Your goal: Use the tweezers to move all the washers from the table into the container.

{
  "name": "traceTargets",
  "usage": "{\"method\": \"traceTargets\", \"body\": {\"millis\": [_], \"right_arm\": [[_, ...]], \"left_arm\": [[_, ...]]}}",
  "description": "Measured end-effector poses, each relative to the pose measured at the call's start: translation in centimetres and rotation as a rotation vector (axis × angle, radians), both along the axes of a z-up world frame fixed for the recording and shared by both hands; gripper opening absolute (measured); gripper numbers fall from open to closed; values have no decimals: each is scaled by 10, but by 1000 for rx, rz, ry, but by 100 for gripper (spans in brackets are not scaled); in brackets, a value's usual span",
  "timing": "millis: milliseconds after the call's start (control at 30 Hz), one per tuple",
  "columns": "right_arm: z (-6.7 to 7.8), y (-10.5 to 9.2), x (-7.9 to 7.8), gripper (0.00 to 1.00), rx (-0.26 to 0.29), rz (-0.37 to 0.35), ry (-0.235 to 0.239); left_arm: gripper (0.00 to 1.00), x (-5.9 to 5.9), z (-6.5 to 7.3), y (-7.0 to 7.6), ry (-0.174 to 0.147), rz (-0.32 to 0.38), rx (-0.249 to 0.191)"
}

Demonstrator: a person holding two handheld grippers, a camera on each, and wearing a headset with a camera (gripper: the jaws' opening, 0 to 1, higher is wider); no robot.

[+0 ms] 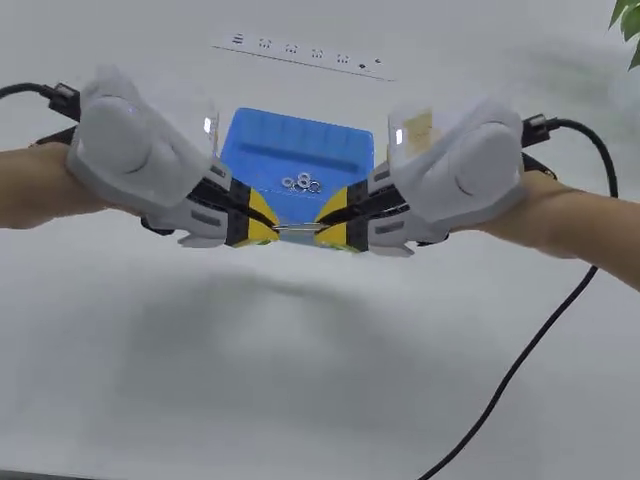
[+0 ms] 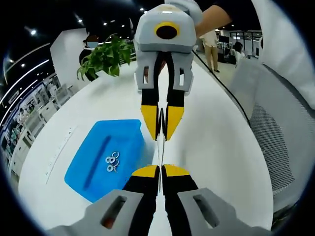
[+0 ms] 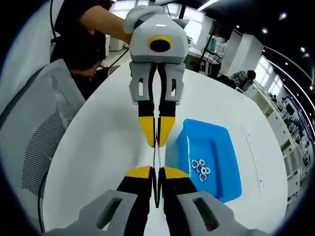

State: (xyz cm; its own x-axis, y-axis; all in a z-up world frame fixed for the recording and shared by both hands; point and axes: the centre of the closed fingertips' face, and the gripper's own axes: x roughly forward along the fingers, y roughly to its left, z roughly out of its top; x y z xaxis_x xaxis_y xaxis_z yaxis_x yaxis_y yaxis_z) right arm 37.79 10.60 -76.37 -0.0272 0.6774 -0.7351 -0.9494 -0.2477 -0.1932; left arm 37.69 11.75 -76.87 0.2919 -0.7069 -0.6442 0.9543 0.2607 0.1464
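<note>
A blue container (image 1: pixel 296 140) sits on the white desk (image 1: pixel 300 380). A small cluster of washers (image 1: pixel 301 183) lies on its floor, toward the side nearest the person. Just in front of the container's near edge, the two grippers meet almost tip to tip. The left gripper (image 1: pixel 258 224) comes in from the container's left and the right gripper (image 1: pixel 335 222) from its right, with their yellow tips facing each other. The thin metal tweezers (image 1: pixel 297 230) run between them, level and roughly parallel to the container's near edge. Each gripper has its jaws pressed together on one end of the tweezers. In the left gripper view the slim strip passes from that gripper's closed tips straight into the closed tips of the other, and the right gripper view shows the same from the opposite side. In both gripper views the container lies just beside the line of the tweezers, with the washers bunched together near the middle of its floor. A black cable (image 1: pixel 520 370) trails from the right gripper across the desk, away from the container and toward the person. A row of small marks (image 1: pixel 300 50) sits on the desk beyond the container's far side. Leaves of a plant (image 1: pixel 630 25) show farther off, beyond its right.
</note>
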Motion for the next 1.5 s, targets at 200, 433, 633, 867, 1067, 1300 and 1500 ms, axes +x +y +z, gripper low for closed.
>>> {"method": "traceTargets", "body": {"millis": [200,433,633,867,1067,1300,1500], "right_arm": [[-37,-7,-5,9,-51,-25,28],[-48,-15,-5,10,-96,-20,35],[-49,-16,-3,11,-103,-44,79],[-49,-17,-5,15,-120,-70,152],[-49,-18,-8,19,-141,-38,135],[-29,-14,2,27,-46,-106,89],[-1,-33,2,34,59,-241,88]], "left_arm": [[7,-6,-30,-3,59,-10,58],[7,-10,-36,-9,89,-16,66],[13,-11,-35,-14,136,16,37],[19,-12,-35,-15,145,27,48],[22,-11,-36,-14,151,53,54],[31,-17,-32,0,97,61,83],[37,-15,5,15,89,307,-177]]}}
